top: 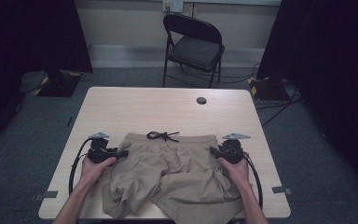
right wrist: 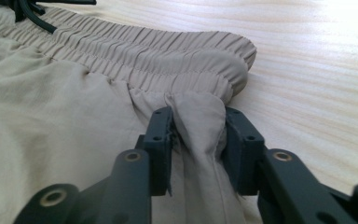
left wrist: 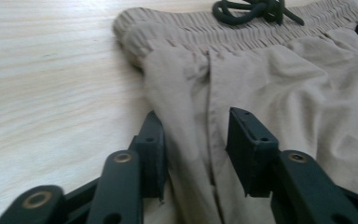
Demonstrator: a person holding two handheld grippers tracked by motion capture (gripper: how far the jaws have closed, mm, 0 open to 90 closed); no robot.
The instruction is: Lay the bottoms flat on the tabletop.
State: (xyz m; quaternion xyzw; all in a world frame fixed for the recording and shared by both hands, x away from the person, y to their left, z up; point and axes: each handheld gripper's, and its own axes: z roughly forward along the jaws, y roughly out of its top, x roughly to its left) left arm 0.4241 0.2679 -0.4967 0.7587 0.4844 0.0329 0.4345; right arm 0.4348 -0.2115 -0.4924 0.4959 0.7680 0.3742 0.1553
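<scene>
Khaki shorts (top: 177, 172) lie flat on the wooden table (top: 168, 107), waistband away from me, with a black drawstring (top: 162, 136) knotted at its middle. My left gripper (top: 123, 152) is at the shorts' left side just under the waistband. In the left gripper view it (left wrist: 196, 126) is open, and the side seam of the shorts (left wrist: 261, 84) lies loose between the jaws. My right gripper (top: 213, 150) is at the right side under the waistband. In the right gripper view it (right wrist: 198, 121) is shut on a bunched fold of the shorts (right wrist: 74, 116).
A round cable hole (top: 201, 100) sits near the table's far edge. A black folding chair (top: 193, 44) stands beyond the table. Bare tabletop stretches left, right and beyond the shorts, and the legs hang toward the near edge.
</scene>
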